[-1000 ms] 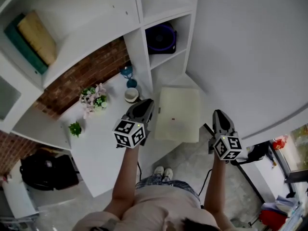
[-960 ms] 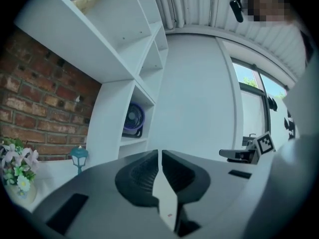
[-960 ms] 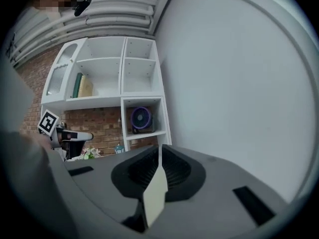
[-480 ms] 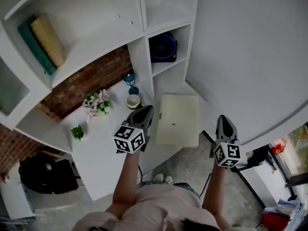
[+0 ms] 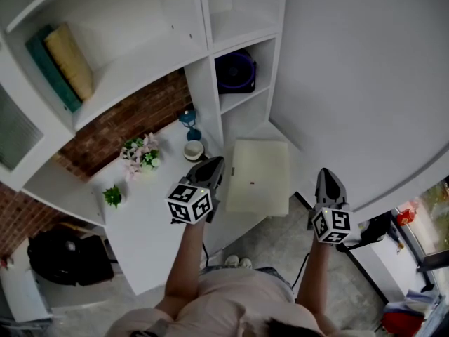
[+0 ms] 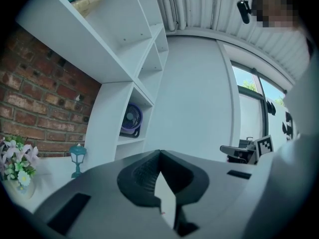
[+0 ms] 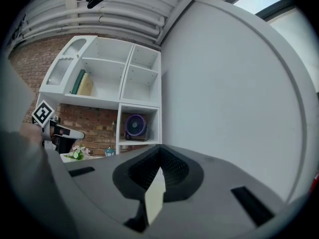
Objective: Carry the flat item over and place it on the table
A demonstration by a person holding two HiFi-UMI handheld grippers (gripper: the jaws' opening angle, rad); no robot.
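Overhead first: pale panel between two grippers at the table's corner

Head view: a pale cream flat rectangular panel (image 5: 258,176) with a small red mark shows broad side up over the right corner of the white table (image 5: 137,220). I cannot tell whether it rests on the top. The left gripper (image 5: 216,161) sits at the panel's 9 o'clock, its tips at the left edge. The right gripper (image 5: 323,173) sits at about 4 o'clock of the panel, and in this view a gap shows between the two. At 12 o'clock of the panel a purple round fan (image 5: 235,53) stands in a white shelf unit (image 5: 200,83). At 10 o'clock a teal lantern figure (image 5: 186,118) and a small white cup (image 5: 193,149) stand on the table. At 9 o'clock, beyond the left gripper, is a bunch of pink and white flowers (image 5: 138,153).

Left gripper view: the dark jaws are pressed onto the panel's thin edge, which runs down toward 6 o'clock. The right gripper's marker cube shows at 3 o'clock.

Right gripper view: these jaws likewise pinch a thin pale edge. The fan sits at 11 o'clock of the jaws and the left gripper's cube at 9 o'clock.
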